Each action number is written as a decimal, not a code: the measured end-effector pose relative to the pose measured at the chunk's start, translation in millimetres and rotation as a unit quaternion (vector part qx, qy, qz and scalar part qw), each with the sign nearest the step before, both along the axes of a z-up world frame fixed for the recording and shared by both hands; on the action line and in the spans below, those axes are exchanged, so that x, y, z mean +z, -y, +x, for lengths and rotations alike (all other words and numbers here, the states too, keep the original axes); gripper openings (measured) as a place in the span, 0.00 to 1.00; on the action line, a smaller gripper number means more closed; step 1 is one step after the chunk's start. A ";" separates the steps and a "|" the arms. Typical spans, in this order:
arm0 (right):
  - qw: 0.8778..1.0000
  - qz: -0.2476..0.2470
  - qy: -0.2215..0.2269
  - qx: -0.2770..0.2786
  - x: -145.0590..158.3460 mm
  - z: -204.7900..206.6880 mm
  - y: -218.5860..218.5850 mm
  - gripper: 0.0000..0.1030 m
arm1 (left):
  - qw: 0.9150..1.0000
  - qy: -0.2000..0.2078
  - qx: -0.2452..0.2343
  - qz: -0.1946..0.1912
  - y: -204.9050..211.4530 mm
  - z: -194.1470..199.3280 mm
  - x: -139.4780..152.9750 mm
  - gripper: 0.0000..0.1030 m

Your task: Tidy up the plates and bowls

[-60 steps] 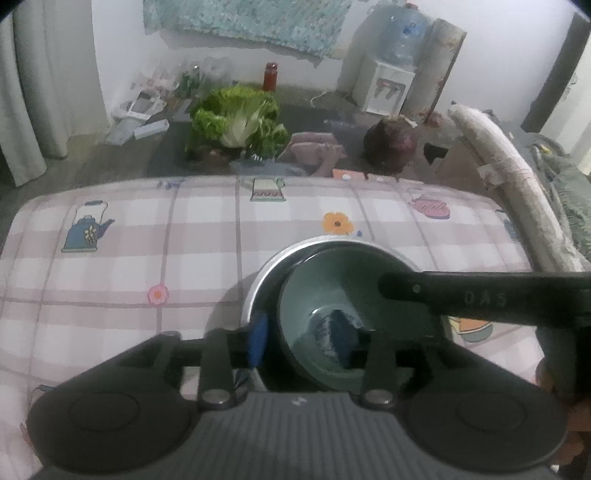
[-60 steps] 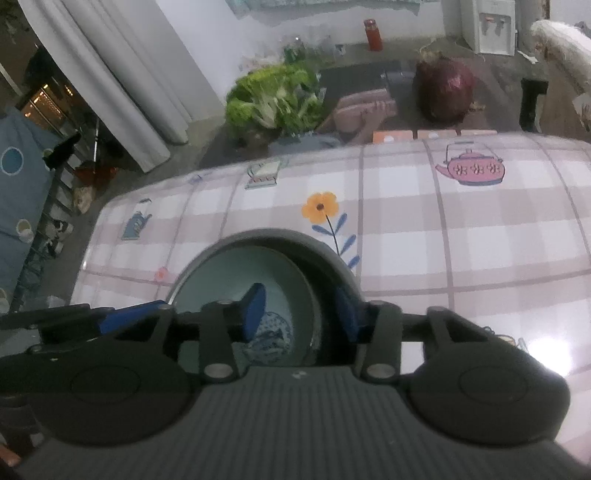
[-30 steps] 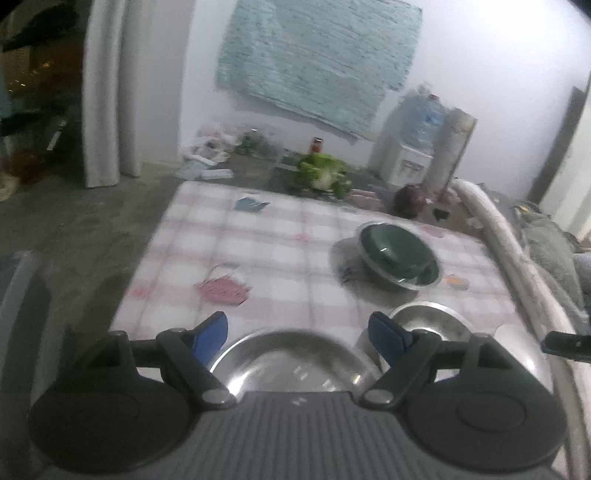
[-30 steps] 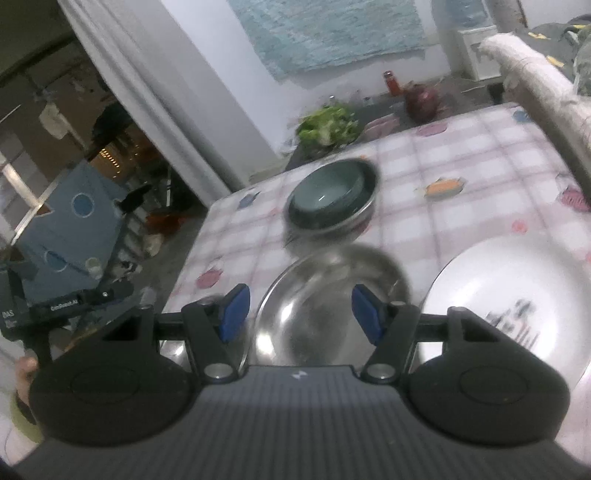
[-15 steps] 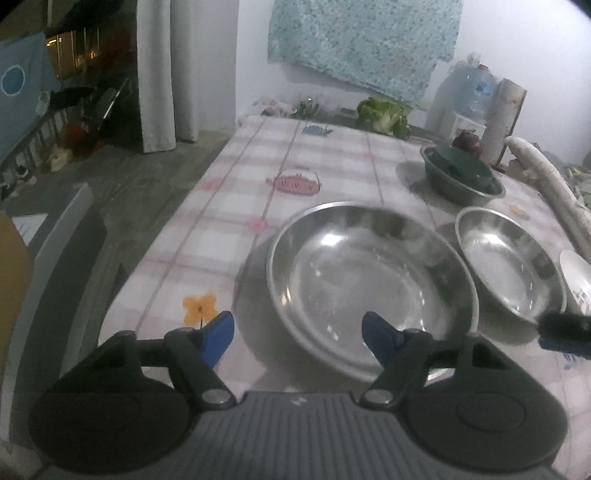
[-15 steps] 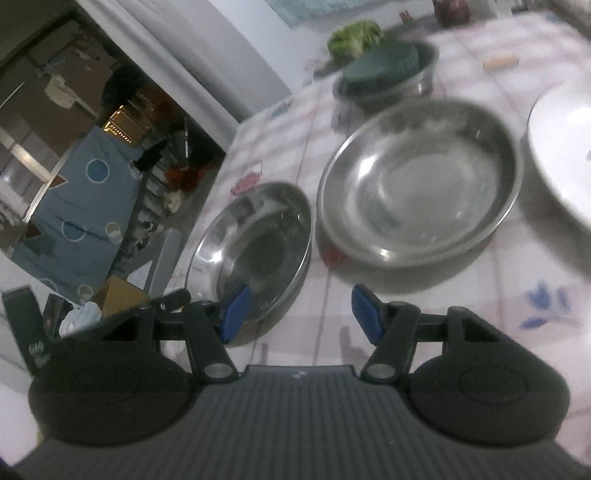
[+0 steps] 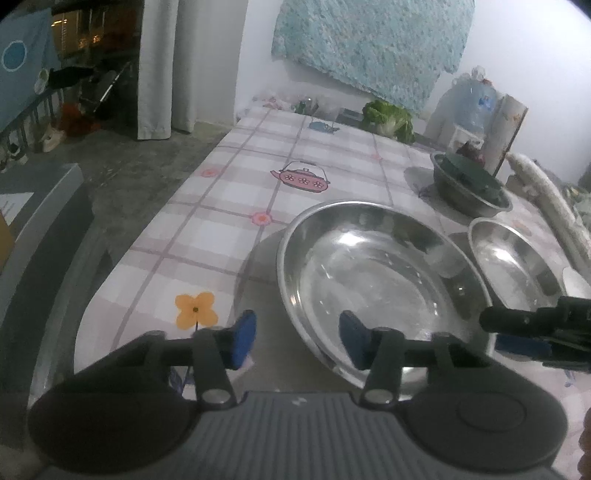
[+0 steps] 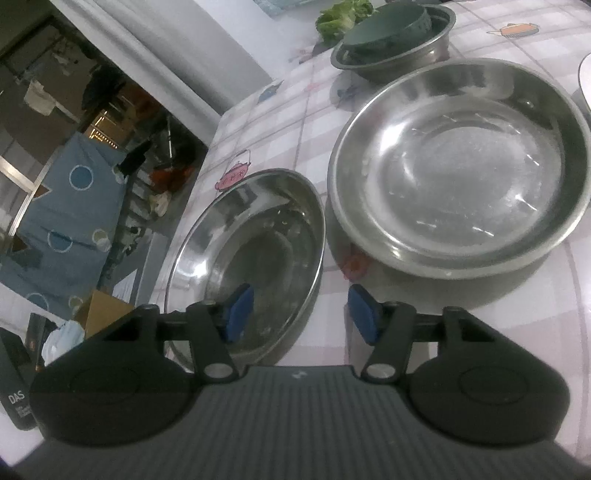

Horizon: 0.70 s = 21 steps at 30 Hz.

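Both my tongs straddle the same dish, jaws apart, pads not pressing. My left gripper [image 7: 297, 341] has one blue pad outside the near rim of the large steel basin [image 7: 376, 280] and one inside; its jaws have just been closing. My right gripper [image 8: 301, 314] sits across that basin's [image 8: 251, 258] opposite near rim the same way, left pad inside, right pad over bare cloth, jaws also just narrowing. I see the right gripper [image 7: 524, 332] in the left view as a dark bar low at the right edge.

The basin lies close to the near left corner of the table, whose checked tablecloth [image 7: 229, 206] drops off just to its left. Open cloth runs along that side up to the far end. On the other side the second steel basin [image 8: 458, 173] sits just beside it, rims nearly touching, so little room there. Beyond stands a smaller steel bowl [image 8: 399, 55] with a dark green bowl [image 8: 388, 29] nested inside. A white plate's [image 8: 585, 77] edge shows far right.

Both basins are shallow, round, polished, with rolled rims and water spots. The cloth is smooth, printed with teapots and flowers.

A second ago my tongs were higher and wider; now both are low at the rim.
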State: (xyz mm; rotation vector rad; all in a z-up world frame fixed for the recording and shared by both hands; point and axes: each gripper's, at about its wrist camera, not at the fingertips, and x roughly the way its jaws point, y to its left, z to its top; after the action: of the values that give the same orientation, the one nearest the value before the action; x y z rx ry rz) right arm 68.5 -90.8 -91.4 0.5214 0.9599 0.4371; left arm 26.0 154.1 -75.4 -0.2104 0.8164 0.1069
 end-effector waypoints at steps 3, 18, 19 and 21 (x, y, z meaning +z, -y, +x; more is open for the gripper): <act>1.000 -0.008 0.003 0.001 -1.5 7.2 -5.6 0.43 | 1.000 -0.011 -0.005 0.002 -1.5 8.6 -4.2 0.24; 1.000 -0.020 -0.001 0.021 -4.2 9.0 -3.6 0.14 | 0.998 -0.042 -0.041 0.016 4.3 -7.9 0.0 0.17; 0.999 -0.018 -0.005 0.026 -4.0 5.9 -1.7 0.14 | 0.998 -0.045 -0.045 0.013 4.5 -13.7 0.4 0.17; 0.999 -0.014 -0.013 0.033 -4.5 -1.5 3.2 0.14 | 0.997 -0.049 -0.051 0.006 5.3 -24.4 1.2 0.17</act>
State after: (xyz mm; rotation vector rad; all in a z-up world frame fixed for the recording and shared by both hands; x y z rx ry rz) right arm 67.0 -94.0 -95.9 0.4719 1.0099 0.4773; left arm 1.6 148.9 -74.2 -0.1523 0.9230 0.0257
